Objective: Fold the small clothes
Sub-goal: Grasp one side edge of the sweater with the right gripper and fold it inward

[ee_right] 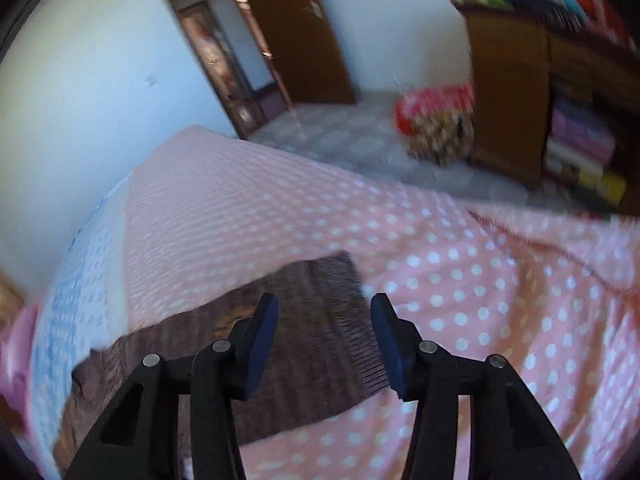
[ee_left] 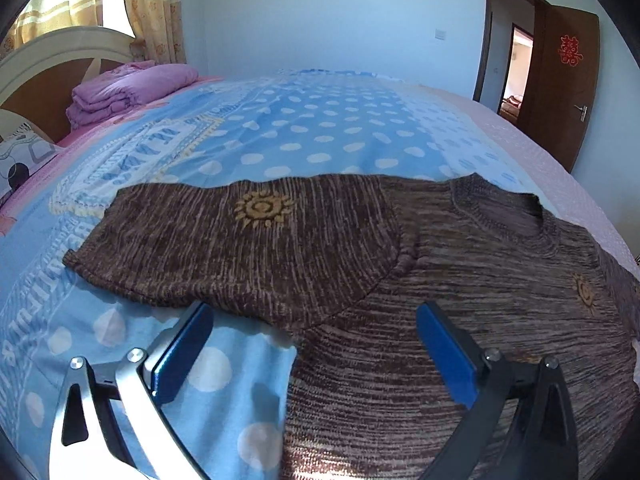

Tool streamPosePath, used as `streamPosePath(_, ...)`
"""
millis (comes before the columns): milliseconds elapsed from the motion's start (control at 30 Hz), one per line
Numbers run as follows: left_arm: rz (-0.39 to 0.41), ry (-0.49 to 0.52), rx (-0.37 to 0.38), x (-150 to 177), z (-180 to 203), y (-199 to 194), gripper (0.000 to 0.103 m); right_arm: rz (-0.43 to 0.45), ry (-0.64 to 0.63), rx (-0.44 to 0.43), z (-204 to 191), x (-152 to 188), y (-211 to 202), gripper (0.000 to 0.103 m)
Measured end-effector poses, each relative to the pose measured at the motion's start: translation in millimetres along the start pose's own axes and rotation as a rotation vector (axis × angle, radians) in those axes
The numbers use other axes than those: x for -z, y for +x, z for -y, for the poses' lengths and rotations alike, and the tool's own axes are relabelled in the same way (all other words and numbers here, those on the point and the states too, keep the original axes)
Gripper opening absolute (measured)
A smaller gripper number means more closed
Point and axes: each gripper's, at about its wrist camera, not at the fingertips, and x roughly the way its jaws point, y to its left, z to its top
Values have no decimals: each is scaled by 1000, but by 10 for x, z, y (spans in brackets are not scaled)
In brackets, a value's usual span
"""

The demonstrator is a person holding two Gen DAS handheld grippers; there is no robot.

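Hovering, left gripper (ee_left: 314, 350): jaws spread wide, nothing between the blue pads; straddling the line where the brown knit sweater (ee_left: 460, 300) meets the bedsheet (ee_left: 320, 128).
Hovering, right gripper (ee_right: 324, 344): jaws partly apart, empty, above the sweater's far sleeve (ee_right: 308, 320); view blurred.
Position of garment: flat on the bed, directly below and ahead of both sets of jaws; body toward the right of the left wrist view, collar (ee_left: 504, 216) at the far edge.
Long axis: across the bed, sleeve to sleeve.
Near sleeve (ee_left: 240, 240): stretched out leftward, sun motif up, cuff furthest from the jaws.
Nearer hand: left for that sleeve and the body edge; right for the opposite sleeve.
Surroundings: folded pink quilt (ee_left: 120, 92) by the headboard (ee_left: 48, 64), wooden cabinet (ee_right: 520, 100) and door (ee_right: 288, 32) well apart.
Obstructions: none on the sweater, judging from both views.
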Motion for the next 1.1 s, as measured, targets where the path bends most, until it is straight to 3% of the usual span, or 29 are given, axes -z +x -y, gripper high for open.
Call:
streamPosePath(67, -63, -15, 21, -10, -17, 103, 99, -29, 24, 5, 93, -8, 157, 50)
streamPosePath(233, -110, -73, 46, 20, -115, 178, 99, -94, -63, 20, -92, 20, 490, 50)
streamPosePath(433, -111, -78, 71, 42, -126, 176, 103, -95, -175, 146, -280, 20, 623, 49)
streamPosePath(467, -111, -76, 71, 42, -127, 175, 103, -98, -198, 155, -295, 18, 627, 43)
streamPosePath(533, -107, -75, 71, 44, -128, 170, 103, -108, -211, 157, -295, -5, 621, 21)
streamPosePath(567, -106, -77, 73, 44, -133, 170, 103, -116, -202, 143, -286, -26, 610, 7)
streamPosePath(667, -101, -83, 82, 24, -131, 202, 103, -129, -165, 111, -296, -63, 523, 7)
streamPosePath(833, -95, -88, 90, 32, -149, 191, 103, -29, -189, 37, -671, -128, 135, 7)
streamPosePath(967, -89, -95, 100, 40, -160, 175, 103, 8, -306, -64, -1376, 11, -245, 7)
streamPosePath(1100, -82, -104, 112, 43, -176, 167, 103, -6, -424, -221, -2204, 403, -505, 7)
